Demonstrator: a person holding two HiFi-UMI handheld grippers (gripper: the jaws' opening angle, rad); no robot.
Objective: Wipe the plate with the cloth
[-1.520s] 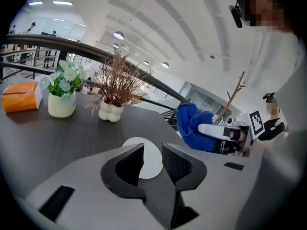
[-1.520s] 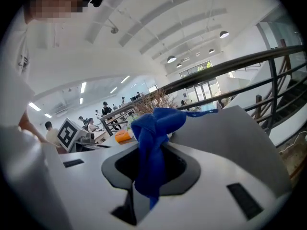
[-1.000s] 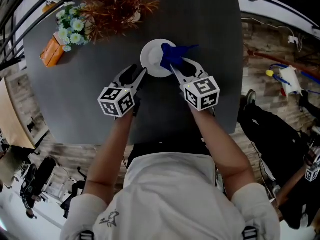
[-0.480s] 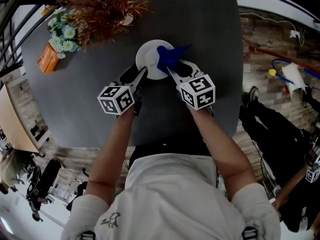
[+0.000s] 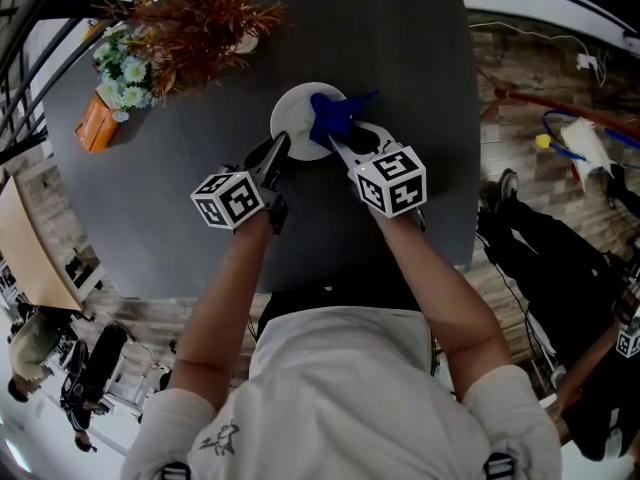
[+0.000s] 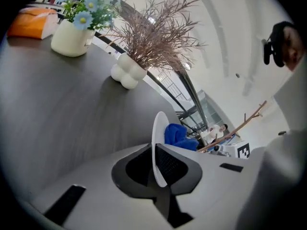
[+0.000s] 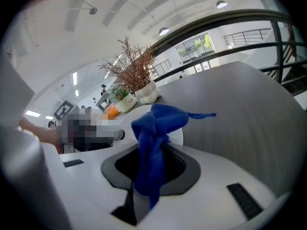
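A small white plate lies on the dark round table. My left gripper has just been closing, and its jaws now pinch the plate's near left rim. In the left gripper view the plate stands edge-on between the jaws of the left gripper. My right gripper is shut on a blue cloth, which bunches up over the plate's right side. In the right gripper view the cloth hangs out of the right gripper, with the plate partly hidden behind it.
A white vase of dried brown stems and a pot of pale flowers stand at the table's far left, with an orange pack beside them. The table's right edge drops to a floor with cables and bags.
The left gripper's jaws, open around the plate's rim before, have closed onto it. The right gripper still holds the cloth over the plate in about the same place.
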